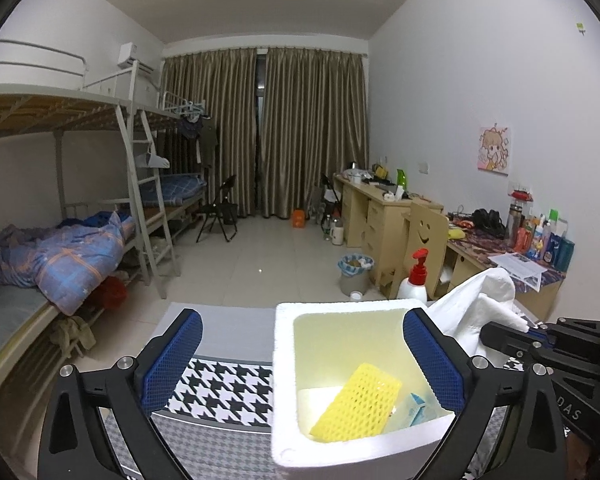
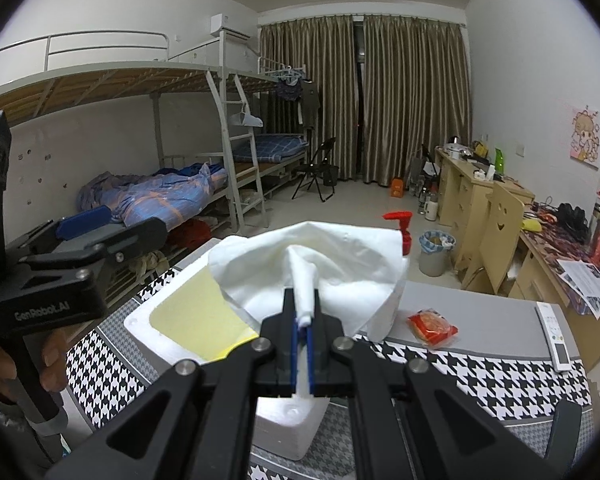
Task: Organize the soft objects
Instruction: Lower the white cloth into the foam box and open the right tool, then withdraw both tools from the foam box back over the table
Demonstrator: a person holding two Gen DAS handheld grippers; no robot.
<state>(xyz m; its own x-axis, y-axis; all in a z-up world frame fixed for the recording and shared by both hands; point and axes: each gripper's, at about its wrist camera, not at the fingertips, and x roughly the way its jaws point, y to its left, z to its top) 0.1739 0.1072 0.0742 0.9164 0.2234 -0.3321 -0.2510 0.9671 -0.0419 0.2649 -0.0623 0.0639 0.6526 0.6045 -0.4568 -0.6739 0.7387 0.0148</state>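
1. On the houndstooth cloth (image 1: 228, 392) sits a white foam box (image 1: 288, 364), and the left gripper (image 1: 300, 360) hangs right over it, jaws spread wide with nothing pinched between them.
2. Inside the box, a yellow mesh sponge (image 1: 358, 402) leans tilted against the bottom, below the gap between the blue pads (image 1: 168, 364) and closer to the right-hand one. It's not touching either pad as far as I can see. A small pale-blue packet (image 1: 418, 410) lies just beside it.
3. The right gripper (image 2: 303, 320) has its jaws clamped together on a twisted corner of a white tissue (image 2: 312, 264). The rest of the sheet fans out ahead of the fingertips, draped over the far side of the box.
4. From the left wrist view the same tissue shows up at the right of the box, with the right gripper's tip poking in.
5. Other stuff: a red-topped pump bottle (image 1: 416, 276) behind the box, a red snack packet (image 2: 432, 326) and a white remote (image 2: 554, 336) off to the right on the table.
6. A hand (image 2: 48, 354) grips the left tool's handle.
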